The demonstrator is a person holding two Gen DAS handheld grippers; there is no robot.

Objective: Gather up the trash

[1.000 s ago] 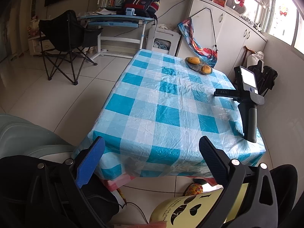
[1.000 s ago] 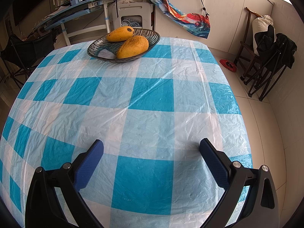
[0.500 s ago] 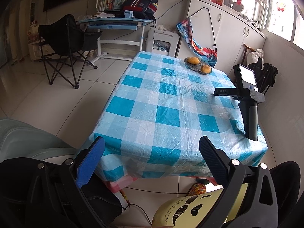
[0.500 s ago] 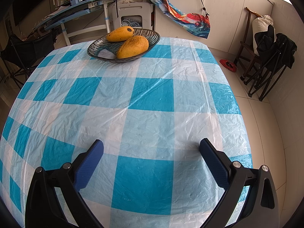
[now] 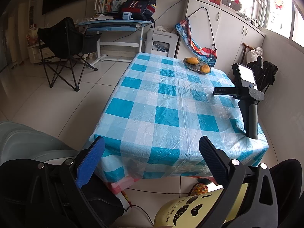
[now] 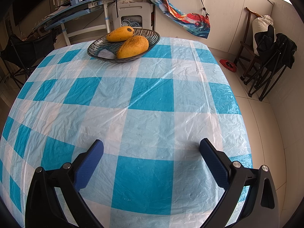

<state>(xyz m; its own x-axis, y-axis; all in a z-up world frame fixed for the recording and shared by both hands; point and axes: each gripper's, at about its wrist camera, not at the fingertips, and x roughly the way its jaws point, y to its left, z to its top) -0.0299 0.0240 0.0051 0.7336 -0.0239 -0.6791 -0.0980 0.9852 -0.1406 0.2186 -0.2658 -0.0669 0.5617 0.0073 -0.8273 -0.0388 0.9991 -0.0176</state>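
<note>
A table with a blue and white checked plastic cloth (image 5: 167,114) stands ahead. My left gripper (image 5: 151,152) is open and empty, held off the table's near edge above the floor. My right gripper (image 6: 151,152) is open and empty, resting low over the cloth (image 6: 152,102). Its black handle and lit screen (image 5: 247,95) stand at the table's right edge in the left wrist view. No trash shows on the cloth. A yellow bag with black print (image 5: 190,212) sits below the left gripper.
A glass bowl with two mangoes (image 6: 123,45) sits at the far end of the table (image 5: 197,64). A black folding chair (image 5: 64,45) and a desk (image 5: 114,22) stand at back left. Folded chairs (image 6: 269,57) lean at right. A grey seat (image 5: 24,142) is at near left.
The left gripper has drawn back and risen a little, so the table looks smaller and farther. The right gripper has not moved.
</note>
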